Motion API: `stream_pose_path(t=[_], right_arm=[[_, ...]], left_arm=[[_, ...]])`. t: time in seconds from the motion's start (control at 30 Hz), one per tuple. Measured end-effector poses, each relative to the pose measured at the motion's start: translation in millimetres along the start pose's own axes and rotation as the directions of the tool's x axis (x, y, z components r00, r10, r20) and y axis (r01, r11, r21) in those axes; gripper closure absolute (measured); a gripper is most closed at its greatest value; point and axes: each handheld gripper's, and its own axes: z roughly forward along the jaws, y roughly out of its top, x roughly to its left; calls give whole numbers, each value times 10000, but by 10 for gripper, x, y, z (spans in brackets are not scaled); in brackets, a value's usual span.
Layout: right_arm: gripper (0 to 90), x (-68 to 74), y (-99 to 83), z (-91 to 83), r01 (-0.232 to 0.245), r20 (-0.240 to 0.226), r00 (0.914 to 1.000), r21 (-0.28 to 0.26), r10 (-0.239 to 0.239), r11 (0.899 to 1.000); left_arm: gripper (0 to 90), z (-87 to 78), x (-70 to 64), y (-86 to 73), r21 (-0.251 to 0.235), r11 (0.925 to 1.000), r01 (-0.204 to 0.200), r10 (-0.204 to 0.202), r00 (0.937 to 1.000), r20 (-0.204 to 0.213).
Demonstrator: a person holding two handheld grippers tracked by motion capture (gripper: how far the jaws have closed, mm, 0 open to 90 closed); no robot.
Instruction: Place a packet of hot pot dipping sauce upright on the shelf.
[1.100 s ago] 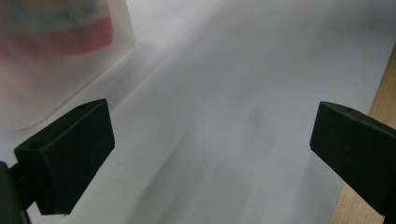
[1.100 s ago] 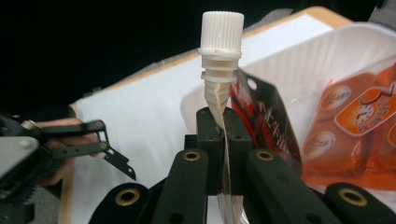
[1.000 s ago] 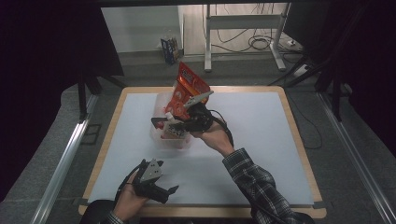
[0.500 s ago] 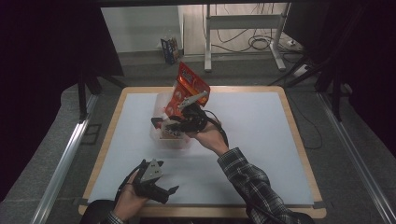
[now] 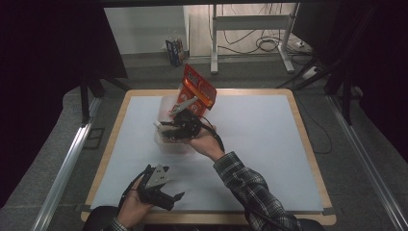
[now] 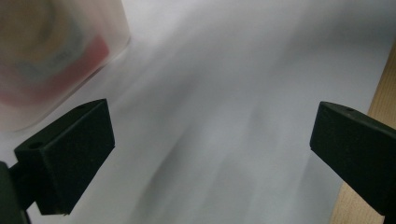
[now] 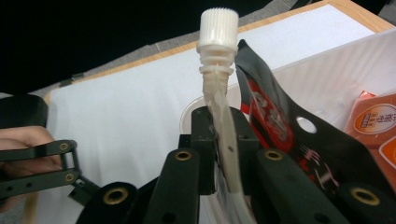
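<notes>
My right gripper hovers over a translucent plastic bin, shut on a flat white pouch with a ribbed screw cap. A red snack bag rises tilted from the bin's far side; its dark printed face lies right beside the pouch. Orange packets lie in the bin. My left gripper rests low near the table's front edge, jaws wide open over bare white surface, with the blurred bin ahead to its left.
The white mat is framed by a wooden table edge. Beyond the table are a small box on the floor, a metal stand and cables. Dark curtains flank both sides.
My right gripper has shifted slightly left over the bin with the pouch still in it. The left gripper has stayed where it was.
</notes>
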Motion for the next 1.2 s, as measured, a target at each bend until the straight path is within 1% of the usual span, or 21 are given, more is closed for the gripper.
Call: stream_pose_path(t=[0.07, 0.17, 0.2, 0.23, 0.3, 0.33, 0.37, 0.4, 0.43, 0.5, 0.53, 0.57, 0.7, 0.73, 0.77, 0.83, 0.93, 1.0, 1.03, 1.13, 1.2], right_arm=[[800, 17, 2, 40, 133, 195, 9997, 174, -136, 9998], [777, 24, -13, 68, 236, 263, 9994, 313, -244, 9992], [737, 28, -30, 76, 293, 392, 9988, 385, -308, 9988], [737, 28, -30, 76, 293, 392, 9988, 385, -308, 9988], [695, 30, -37, 66, 345, 570, 9977, 420, -369, 9985], [654, 30, -35, 48, 388, 653, 9970, 376, -412, 9985], [654, 30, -35, 48, 388, 653, 9970, 376, -412, 9985], [594, 37, -27, 26, 428, 720, 9964, 308, -449, 9986], [594, 37, -27, 26, 428, 720, 9964, 308, -449, 9986], [538, 49, -21, 5, 446, 764, 9960, 248, -464, 9987], [482, 60, -23, -13, 479, 776, 9958, 222, -495, 9986], [482, 60, -23, -13, 479, 776, 9958, 222, -495, 9986], [395, 80, -37, -51, 463, 771, 9959, 225, -479, 9987], [351, 88, -39, -69, 498, 807, 9954, 195, -513, 9986], [351, 88, -39, -69, 498, 807, 9954, 195, -513, 9986], [294, 94, -41, -102, 487, 851, 9951, 157, -499, 9987], [261, 87, -48, -128, 518, 865, 9949, 109, -526, 9986], [220, 75, -63, -165, 400, 893, 9952, 64, -404, 9992], [220, 75, -63, -165, 400, 893, 9952, 64, -404, 9992], [191, 54, -88, -198, 315, 773, 9965, 53, -318, 9995], [169, 47, -103, -211, 202, 555, 9982, 63, -205, 9998]], left_arm=[[1, -2, 0, 0, -4, 10000, -2, 2, 10000, -3], [1, -4, 4, -1, -14, 10000, 14, -14, 10000, 1], [1, -3, 5, -2, -14, 10000, 44, -44, 10000, 19], [1, -3, 5, -2, -14, 10000, 44, -44, 10000, 19], [1, -2, 2, -1, 1, 10000, 38, -38, 10000, 31], [1, 1, -2, 1, 11, 10000, 21, -21, 10000, 40], [1, 1, -2, 1, 11, 10000, 21, -21, 10000, 40], [1, 3, -1, 1, 20, 10000, 14, -14, 10000, 39], [1, 3, -1, 1, 20, 10000, 14, -14, 10000, 39], [1, 3, 0, 0, 25, 10000, 44, -44, 10000, 50], [1, -1, 3, 0, 43, 10000, 23, -23, 10000, 48], [1, -1, 3, 0, 43, 10000, 23, -23, 10000, 48], [1, 3, 1, 0, 69, 10000, 2, -2, 10000, 56], [1, 4, 0, 1, 68, 10000, -6, 5, 10000, 50], [1, 4, 0, 1, 68, 10000, -6, 5, 10000, 50], [1, 5, -1, 1, 72, 10000, -1, 0, 10000, 42], [1, 5, 2, 0, 69, 10000, 11, -12, 10000, 48], [1, 3, 4, 0, 49, 10000, 44, -44, 10000, 68], [1, 3, 4, 0, 49, 10000, 44, -44, 10000, 68], [1, 4, 5, 0, 64, 10000, 40, -40, 10000, 71], [1, 6, 4, 0, 67, 10000, 40, -41, 10000, 74]])
